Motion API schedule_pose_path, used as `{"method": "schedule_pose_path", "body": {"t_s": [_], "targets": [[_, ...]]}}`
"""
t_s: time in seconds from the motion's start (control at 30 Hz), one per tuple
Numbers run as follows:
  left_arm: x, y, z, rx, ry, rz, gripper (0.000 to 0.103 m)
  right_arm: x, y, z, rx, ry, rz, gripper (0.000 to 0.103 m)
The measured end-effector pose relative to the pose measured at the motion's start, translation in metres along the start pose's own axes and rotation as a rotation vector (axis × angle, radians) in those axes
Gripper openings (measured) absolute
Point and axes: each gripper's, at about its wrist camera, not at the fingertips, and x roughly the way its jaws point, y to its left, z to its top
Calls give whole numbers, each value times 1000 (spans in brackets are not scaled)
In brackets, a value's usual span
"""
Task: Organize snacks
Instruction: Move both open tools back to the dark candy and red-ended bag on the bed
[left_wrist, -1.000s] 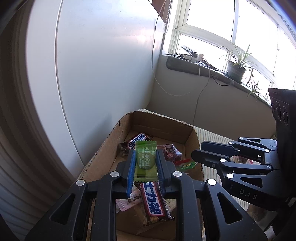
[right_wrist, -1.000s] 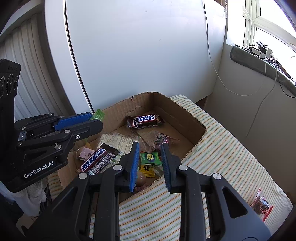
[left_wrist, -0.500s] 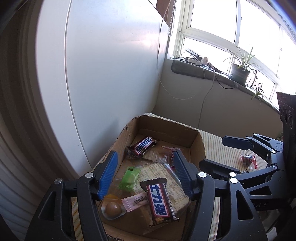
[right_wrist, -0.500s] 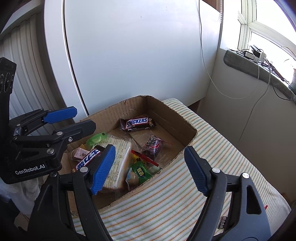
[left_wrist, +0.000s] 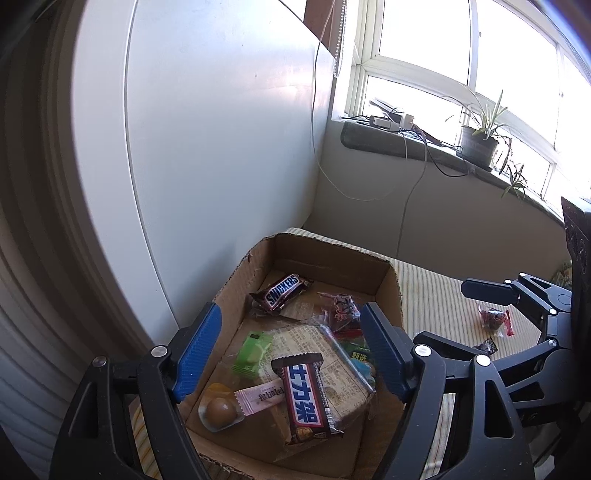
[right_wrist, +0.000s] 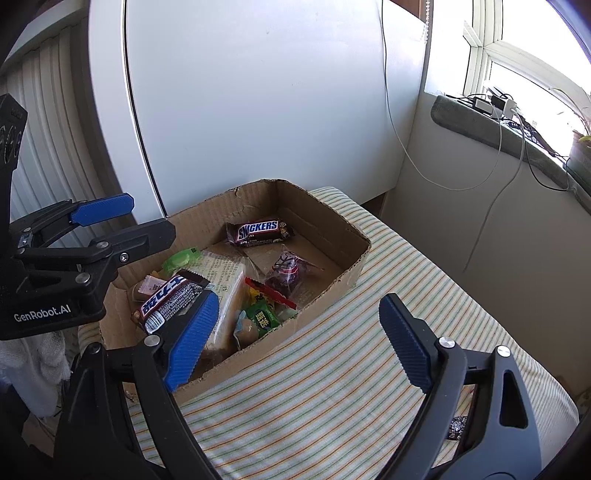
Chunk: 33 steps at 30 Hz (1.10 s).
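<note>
Snacks: my green candy (left_wrist: 252, 350) lies in the cardboard box (left_wrist: 388, 284), below my left tongs (left_wrist: 291, 350).
Left tongs: just spread apart, empty.
Right tongs (right_wrist: 301, 339): mine too, just spread, empty.

- The left gripper (left_wrist: 291, 350) has just been opening; its green candy (left_wrist: 252, 350) now lies in the cardboard box (left_wrist: 384, 280).
- The right gripper (right_wrist: 306, 339) has just been opening, apparently releasing the green packet (right_wrist: 261, 318).

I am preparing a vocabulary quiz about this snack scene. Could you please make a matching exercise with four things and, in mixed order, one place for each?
Things:
1. Snickers bar
2. light green candy
3. red wrapped candy
4. potted plant

Places:
A. on the striped cloth, outside the box
B. on the windowsill
C. in the cardboard box, near its far wall
D. in the box, beside the newsprint-wrapped packet

Pairs: 1-C, 2-D, 3-A, 4-B
</note>
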Motion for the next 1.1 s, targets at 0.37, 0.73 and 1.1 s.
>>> {"method": "schedule_pose_path", "body": {"t_s": [0.37, 0.73, 1.1], "targets": [[-4, -27, -2, 15, -4, -35, 78, -25, -34, -19, 58, -8, -44, 91], [0, -79, -12, 81, 12, -133, 78, -53, -89, -62, 129, 12, -121, 91], [15, -132, -27, 150, 67, -241, 78, -67, -150, -104, 225, 57, -184, 91]]}}
